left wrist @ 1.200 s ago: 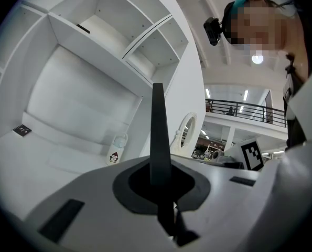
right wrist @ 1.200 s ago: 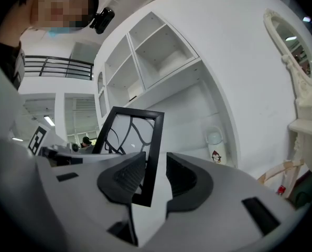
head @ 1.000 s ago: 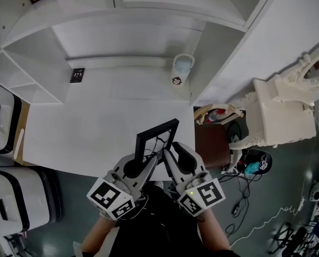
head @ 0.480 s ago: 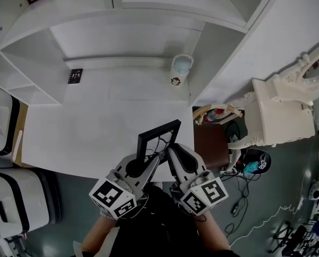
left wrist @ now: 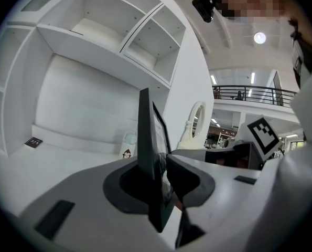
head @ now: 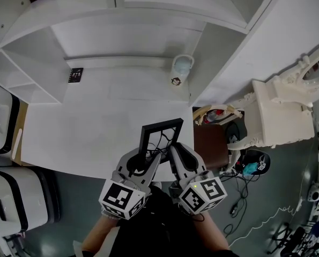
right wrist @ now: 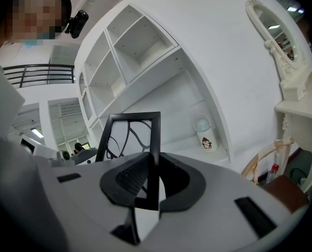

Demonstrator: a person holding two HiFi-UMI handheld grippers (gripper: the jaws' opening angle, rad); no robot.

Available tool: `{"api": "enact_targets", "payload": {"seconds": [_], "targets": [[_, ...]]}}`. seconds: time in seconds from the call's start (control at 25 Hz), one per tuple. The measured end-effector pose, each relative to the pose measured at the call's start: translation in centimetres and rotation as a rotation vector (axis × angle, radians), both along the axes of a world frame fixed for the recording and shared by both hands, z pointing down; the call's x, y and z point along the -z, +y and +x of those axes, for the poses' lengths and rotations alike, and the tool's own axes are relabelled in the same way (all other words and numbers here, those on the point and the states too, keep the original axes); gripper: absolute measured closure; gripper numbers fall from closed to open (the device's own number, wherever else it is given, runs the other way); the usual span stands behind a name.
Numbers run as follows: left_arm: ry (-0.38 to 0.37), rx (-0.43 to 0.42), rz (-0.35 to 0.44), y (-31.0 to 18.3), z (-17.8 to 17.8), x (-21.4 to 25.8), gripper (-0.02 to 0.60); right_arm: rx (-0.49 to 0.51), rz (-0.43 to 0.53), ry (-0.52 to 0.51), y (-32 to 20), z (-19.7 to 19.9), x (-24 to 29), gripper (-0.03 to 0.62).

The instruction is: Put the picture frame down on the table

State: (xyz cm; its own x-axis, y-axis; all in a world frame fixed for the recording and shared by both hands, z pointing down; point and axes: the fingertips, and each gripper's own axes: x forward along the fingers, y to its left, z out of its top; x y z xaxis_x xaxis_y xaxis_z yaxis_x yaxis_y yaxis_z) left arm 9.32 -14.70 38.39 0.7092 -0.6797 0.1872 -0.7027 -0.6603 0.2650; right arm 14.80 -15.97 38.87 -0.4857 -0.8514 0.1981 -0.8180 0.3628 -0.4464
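A black picture frame [head: 160, 134] with a black-and-white line drawing is held upright over the front edge of the white table [head: 84, 133]. My left gripper [head: 150, 160] is shut on its left lower side and my right gripper [head: 170, 157] is shut on its right lower side. In the left gripper view the frame [left wrist: 147, 140] stands edge-on between the pads of that gripper [left wrist: 160, 181]. In the right gripper view the frame [right wrist: 130, 133] faces the camera, its right rail pinched by that gripper [right wrist: 151, 181]. The frame's bottom edge is hidden behind the jaws.
A white cup with a penguin print [head: 182, 68] stands at the back of the table, and a small black card [head: 76, 75] lies at the back left. White shelves rise behind. A brown stool [head: 212, 144] and an ornate white dresser [head: 282, 111] are at the right, white bins [head: 2, 116] at the left.
The frame has turned so its top edge sits more level and slightly farther right. The left gripper has shifted right, closer to the right one.
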Motion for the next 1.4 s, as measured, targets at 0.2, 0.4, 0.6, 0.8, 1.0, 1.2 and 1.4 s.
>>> {"api": "enact_targets", "payload": {"seconds": [0.2, 0.4, 0.6, 0.8, 1.0, 1.2, 1.4], "targets": [[-0.068, 0.022, 0.012, -0.2, -0.3, -0.3, 0.470, -0.034, 0.000, 0.035, -0.1, 0.3, -0.2, 0.528], [-0.125, 0.059, 0.023, -0.4, -0.7, -0.7, 0.442, -0.044, 0.003, 0.075, -0.3, 0.3, -0.4, 0.528], [-0.177, 0.074, 0.027, -0.5, -0.7, -1.1, 0.422, -0.057, -0.007, 0.088, -0.3, 0.4, -0.6, 0.528], [-0.218, 0.107, 0.020, -0.8, -1.0, -1.6, 0.402, -0.075, -0.016, 0.105, -0.3, 0.5, -1.0, 0.528], [-0.212, 0.097, -0.008, -0.9, -1.0, -2.2, 0.396, -0.100, -0.030, 0.109, -0.3, 0.9, -1.5, 0.528], [-0.204, 0.107, -0.007, -1.1, -1.4, -2.0, 0.396, -0.122, -0.037, 0.119, -0.5, 1.6, -1.7, 0.528], [-0.250, 0.145, 0.046, -1.3, -1.7, -1.4, 0.396, -0.136, -0.050, 0.139, -0.5, 1.9, -2.1, 0.528]]}}
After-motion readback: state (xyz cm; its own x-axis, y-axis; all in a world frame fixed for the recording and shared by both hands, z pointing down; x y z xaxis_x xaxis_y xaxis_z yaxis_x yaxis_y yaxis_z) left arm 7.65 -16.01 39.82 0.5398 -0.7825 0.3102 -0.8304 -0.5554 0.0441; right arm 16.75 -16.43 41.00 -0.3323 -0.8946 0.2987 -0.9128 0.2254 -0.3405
